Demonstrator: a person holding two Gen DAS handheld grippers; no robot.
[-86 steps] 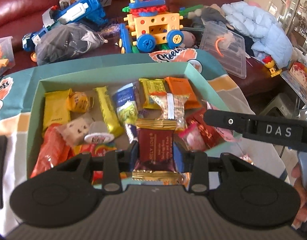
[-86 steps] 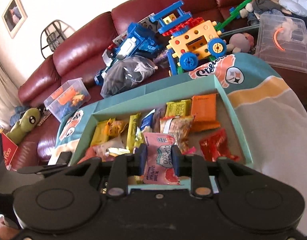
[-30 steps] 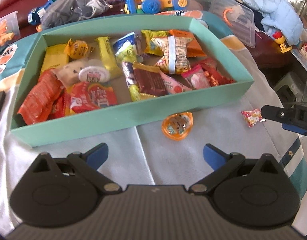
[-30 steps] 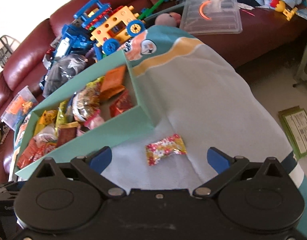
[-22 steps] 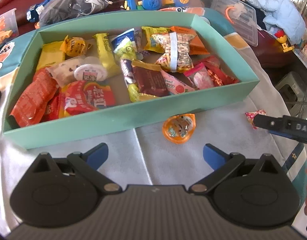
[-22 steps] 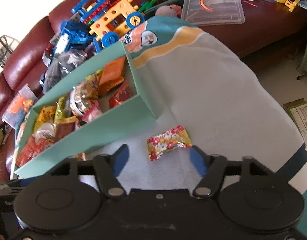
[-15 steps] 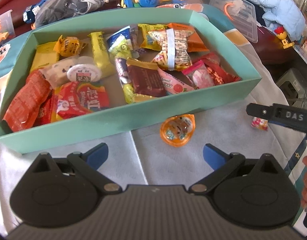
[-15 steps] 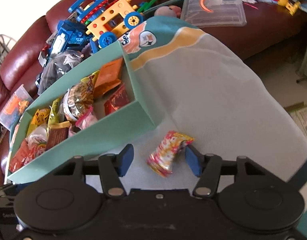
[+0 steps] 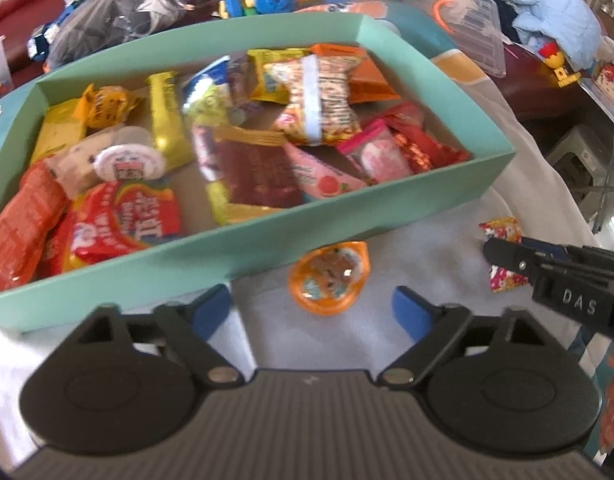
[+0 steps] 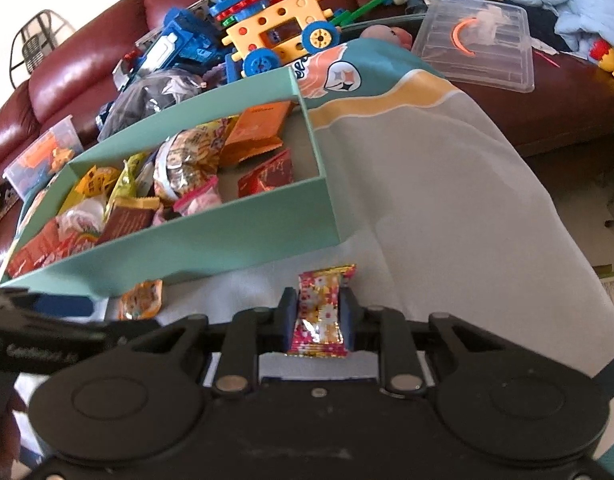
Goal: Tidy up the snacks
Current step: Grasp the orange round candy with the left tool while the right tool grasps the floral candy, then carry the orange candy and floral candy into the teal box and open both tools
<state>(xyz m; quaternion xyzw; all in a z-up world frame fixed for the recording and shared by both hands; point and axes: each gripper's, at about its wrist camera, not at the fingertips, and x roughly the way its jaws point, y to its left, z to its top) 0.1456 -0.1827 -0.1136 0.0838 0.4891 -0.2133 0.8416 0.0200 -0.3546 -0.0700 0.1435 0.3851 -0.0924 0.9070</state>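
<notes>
The right gripper (image 10: 318,320) sat at the bottom centre of its own view, its jaws closing on a small flower-print candy (image 10: 321,310) whose wrapper stood upright between the two pads, both of them pressed against its sides. The candy's upper end stuck out above the fingers, over the grey cloth (image 10: 447,216) that covered the table.

In the left wrist view the left gripper (image 9: 311,308) hung low in the frame with its jaws closing but still well apart. An orange jelly cup (image 9: 329,276) lay on the cloth between the blue pads (image 9: 409,312), touched by neither, just beside the near wall of the teal box (image 9: 267,248).

That box filled the upper half of the frame and held a heap of wrapped snacks: red packets at the left, a brown bar (image 9: 259,178) in the middle, a pink pouch to its right. A red sofa (image 10: 87,68) piled with toys ran behind it.
</notes>
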